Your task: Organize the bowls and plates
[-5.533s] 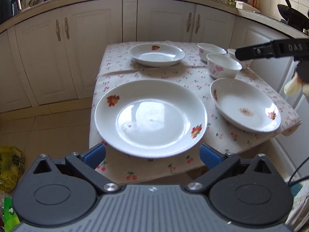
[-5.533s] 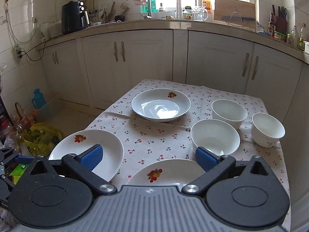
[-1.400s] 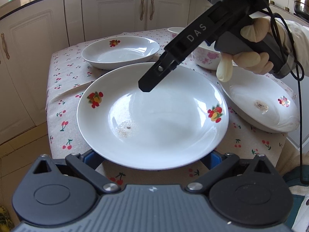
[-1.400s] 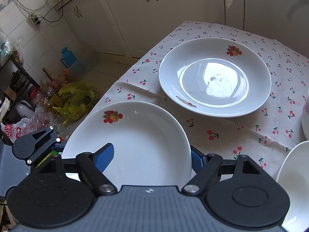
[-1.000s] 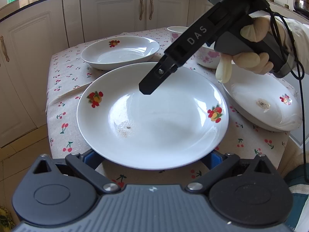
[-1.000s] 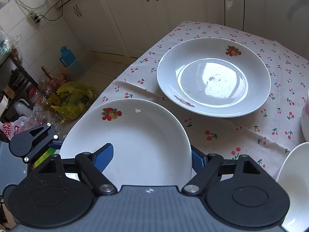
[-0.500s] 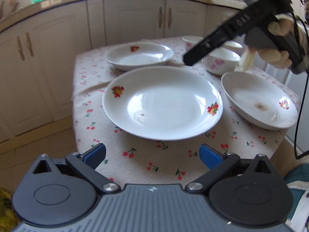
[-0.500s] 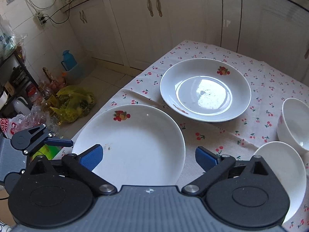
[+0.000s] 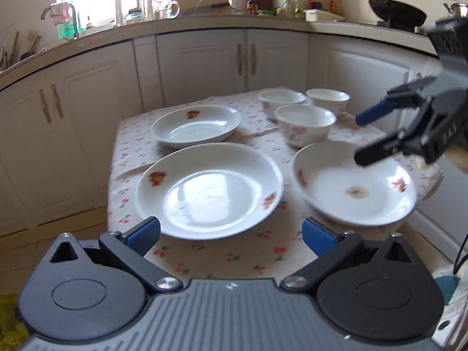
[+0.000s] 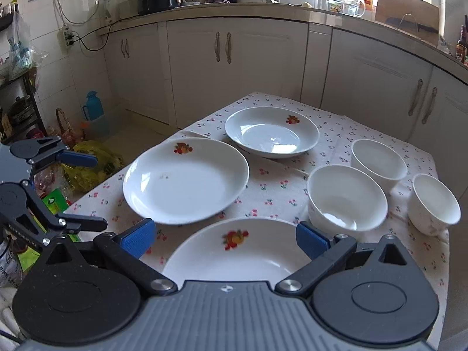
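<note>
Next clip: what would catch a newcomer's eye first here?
Six white dishes on a cherry-print tablecloth: three flower-marked plates, the large plate at the table's left edge, and three bowls clustered at the right. Both hand-held grippers hang open and empty over the near edge, the left hand-held gripper before the large plate and the right hand-held gripper over the stained plate.

Left tongs (image 9: 231, 232) agape, empty, before large plate (image 9: 209, 188); right tongs (image 9: 361, 137) agape over stained plate (image 9: 352, 185).
</note>
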Motion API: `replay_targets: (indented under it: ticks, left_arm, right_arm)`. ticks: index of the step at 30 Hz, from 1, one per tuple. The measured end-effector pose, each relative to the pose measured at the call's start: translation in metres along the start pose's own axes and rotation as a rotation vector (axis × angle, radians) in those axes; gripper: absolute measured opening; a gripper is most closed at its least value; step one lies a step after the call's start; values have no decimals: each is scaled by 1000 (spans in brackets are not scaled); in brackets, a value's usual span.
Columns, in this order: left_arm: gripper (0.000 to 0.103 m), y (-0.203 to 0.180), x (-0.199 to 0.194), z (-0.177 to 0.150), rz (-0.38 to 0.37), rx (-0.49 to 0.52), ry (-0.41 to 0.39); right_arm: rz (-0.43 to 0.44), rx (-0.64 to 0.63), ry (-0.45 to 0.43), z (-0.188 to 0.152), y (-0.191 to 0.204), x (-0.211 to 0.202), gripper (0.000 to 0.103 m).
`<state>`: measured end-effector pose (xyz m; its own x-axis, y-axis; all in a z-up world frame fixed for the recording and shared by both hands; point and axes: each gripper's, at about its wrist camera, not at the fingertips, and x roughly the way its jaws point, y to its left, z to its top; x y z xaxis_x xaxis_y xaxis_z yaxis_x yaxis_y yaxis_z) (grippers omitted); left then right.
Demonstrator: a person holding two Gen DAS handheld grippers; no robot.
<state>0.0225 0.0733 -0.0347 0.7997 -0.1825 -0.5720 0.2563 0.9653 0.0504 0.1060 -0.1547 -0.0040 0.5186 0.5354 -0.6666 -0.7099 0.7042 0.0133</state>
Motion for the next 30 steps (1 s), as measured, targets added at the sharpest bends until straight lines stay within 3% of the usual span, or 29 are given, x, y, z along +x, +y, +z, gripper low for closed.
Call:
replay_targets:
  ticks: [11,16,21,26,30]
  left_arm:
    - [102,-39,23,27,-184,-30,46]
    - [102,-59,40,37,-212,35,78]
    - [102,-66,58,46,-295,28,129]
    - [102,-71,71,56,-263,48,132]
    - [102,-70,86,63,-284,43,168]
  right_arm:
    - [-53,69,-49,-77,-26,-49,103]
    - [-29,69,-42,-101,-27,-48,103]
    - [-17,48,-18,-115,-24,-35,103]
    - [-13,29,-4,-120,-25,-23,103]
    - [-17,-1,-1,-122,-24,-17,103]
